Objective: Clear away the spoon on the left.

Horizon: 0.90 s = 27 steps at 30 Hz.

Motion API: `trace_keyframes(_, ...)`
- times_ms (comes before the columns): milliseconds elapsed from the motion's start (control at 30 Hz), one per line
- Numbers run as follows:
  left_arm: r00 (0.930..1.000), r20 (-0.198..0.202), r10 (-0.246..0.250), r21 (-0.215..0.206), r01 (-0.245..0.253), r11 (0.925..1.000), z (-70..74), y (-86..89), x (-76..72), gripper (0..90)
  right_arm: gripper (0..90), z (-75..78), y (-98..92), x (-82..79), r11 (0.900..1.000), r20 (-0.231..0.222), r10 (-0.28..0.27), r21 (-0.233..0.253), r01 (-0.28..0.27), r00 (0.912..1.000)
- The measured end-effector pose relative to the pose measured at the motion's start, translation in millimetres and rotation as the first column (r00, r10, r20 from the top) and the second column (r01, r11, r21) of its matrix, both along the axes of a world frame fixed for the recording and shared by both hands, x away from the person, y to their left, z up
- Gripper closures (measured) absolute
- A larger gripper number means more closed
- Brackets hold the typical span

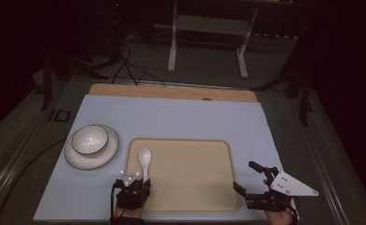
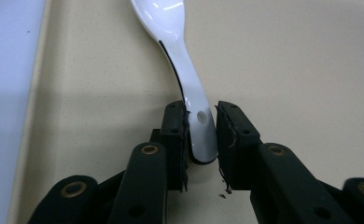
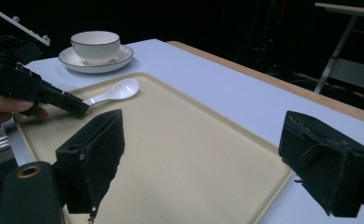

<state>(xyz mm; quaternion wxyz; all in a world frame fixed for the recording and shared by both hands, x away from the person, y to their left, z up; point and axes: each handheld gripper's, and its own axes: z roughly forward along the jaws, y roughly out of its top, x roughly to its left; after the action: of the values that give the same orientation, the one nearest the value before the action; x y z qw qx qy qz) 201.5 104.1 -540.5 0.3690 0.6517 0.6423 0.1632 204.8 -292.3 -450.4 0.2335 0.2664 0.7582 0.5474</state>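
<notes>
A white ceramic spoon lies on the beige tray, near its left edge, with the bowl end pointing away from me. My left gripper is at the tray's front left. In the left gripper view its jaws press both sides of the spoon's handle end, so the left gripper is shut on it, and the spoon still rests on the tray. My right gripper hovers wide open over the tray's front right corner. Nothing sits between its fingers.
A white bowl with a dark rim stands on a matching saucer, left of the tray on the pale blue mat. A wooden strip runs along the table's far edge. A white table frame stands beyond.
</notes>
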Motion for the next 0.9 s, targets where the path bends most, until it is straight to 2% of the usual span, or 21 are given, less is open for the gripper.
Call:
trace_keyframes(100,1.0000,0.003,0.002,0.002,-0.002,1.0000,0.1,0.1,0.4,70.4,14.3,0.0,-0.1,0.0,1.000,0.001,0.000,0.001,0.000,1.0000)
trace_keyframes(367,0.9999,0.006,0.013,0.038,-0.014,0.9992,1.1,0.7,1.2,65.4,14.2,-0.1,0.0,0.2,1.000,-0.002,0.000,0.000,0.000,1.0000)
trace_keyframes(667,0.9998,0.018,0.002,0.032,-0.002,0.9995,7.8,1.5,2.0,59.4,14.3,-0.3,-0.1,0.5,1.000,-0.003,-0.002,-0.001,0.002,1.0000)
trace_keyframes(767,0.9994,0.030,-0.018,0.026,0.017,0.9995,12.7,1.7,3.7,57.0,14.3,-0.3,-0.1,0.4,1.000,-0.003,-0.003,-0.002,0.003,1.0000)
trace_keyframes(833,0.9975,0.043,-0.056,0.014,0.055,0.9984,17.8,1.6,5.4,52.3,14.3,-0.6,-0.3,0.7,1.000,-0.004,-0.004,-0.003,0.004,1.0000)
trace_keyframes(900,0.9947,0.053,-0.088,0.020,0.087,0.9960,22.9,1.6,6.9,49.2,14.3,-0.9,-0.5,0.9,1.000,-0.006,-0.003,-0.004,0.003,1.0000)
